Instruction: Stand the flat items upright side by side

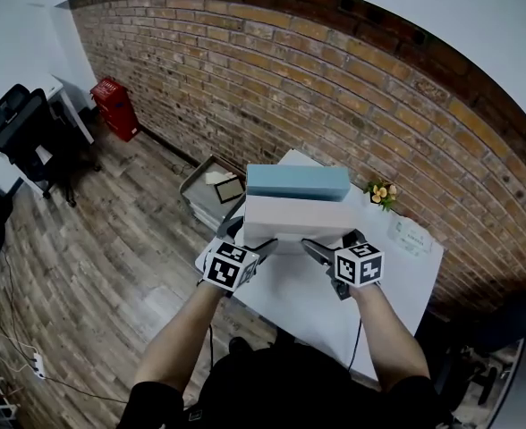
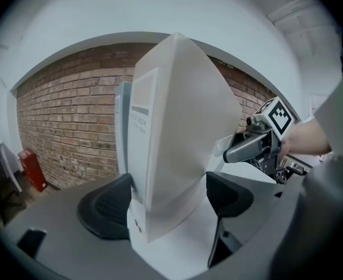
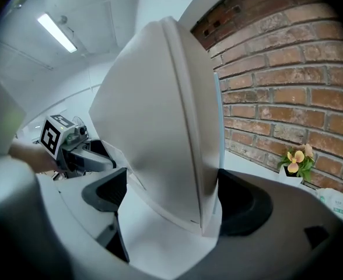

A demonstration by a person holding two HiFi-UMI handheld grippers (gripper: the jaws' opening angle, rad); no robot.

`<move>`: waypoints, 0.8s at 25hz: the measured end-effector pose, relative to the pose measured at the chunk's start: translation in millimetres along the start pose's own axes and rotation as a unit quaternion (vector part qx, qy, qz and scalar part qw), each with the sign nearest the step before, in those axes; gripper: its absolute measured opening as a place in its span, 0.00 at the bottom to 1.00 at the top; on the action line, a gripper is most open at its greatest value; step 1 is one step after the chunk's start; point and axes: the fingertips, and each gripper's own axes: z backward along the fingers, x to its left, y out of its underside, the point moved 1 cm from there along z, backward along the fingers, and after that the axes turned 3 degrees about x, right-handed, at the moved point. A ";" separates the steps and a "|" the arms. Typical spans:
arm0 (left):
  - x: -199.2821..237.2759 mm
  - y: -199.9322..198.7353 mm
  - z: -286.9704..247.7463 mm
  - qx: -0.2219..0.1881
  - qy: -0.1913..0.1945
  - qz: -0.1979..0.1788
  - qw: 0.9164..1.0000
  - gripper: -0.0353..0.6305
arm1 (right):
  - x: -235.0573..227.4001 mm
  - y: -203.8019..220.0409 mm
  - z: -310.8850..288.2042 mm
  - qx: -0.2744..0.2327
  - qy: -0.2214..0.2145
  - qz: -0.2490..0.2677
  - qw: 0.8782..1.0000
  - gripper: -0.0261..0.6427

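A white file box (image 1: 299, 217) stands upright on the white table (image 1: 321, 315), close in front of a teal box (image 1: 297, 182) that stands just as upright. My left gripper (image 1: 248, 237) is shut on the white box's left end, its jaws spread wide over the box's thickness (image 2: 177, 133). At the right end, my right gripper (image 1: 328, 244) grips the same box (image 3: 160, 115). Each gripper view shows the box's lower corner between the dark pads and looks a little tilted. Only a thin blue-grey sliver of the teal box (image 2: 120, 127) shows behind it.
A small pot of yellow flowers (image 1: 382, 192) and a white packet (image 1: 411, 235) sit at the table's back right by the brick wall. On the floor to the left are a grey tray (image 1: 207, 186), a red case (image 1: 114, 105) and a black office chair (image 1: 26, 137).
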 end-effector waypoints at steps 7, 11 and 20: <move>10.3 5.0 -5.6 0.012 -0.011 -0.009 1.000 0.68 | -0.4 -10.3 -5.8 -0.003 -0.004 0.019 1.000 0.78; 11.4 4.5 -6.8 0.012 -0.013 -0.010 1.000 0.67 | -1.5 -12.7 -6.1 -0.005 -0.002 0.024 1.000 0.77; 11.8 1.5 -11.7 0.008 -0.018 -0.003 1.000 0.67 | -6.4 -19.6 -6.4 -0.003 0.003 0.040 0.999 0.77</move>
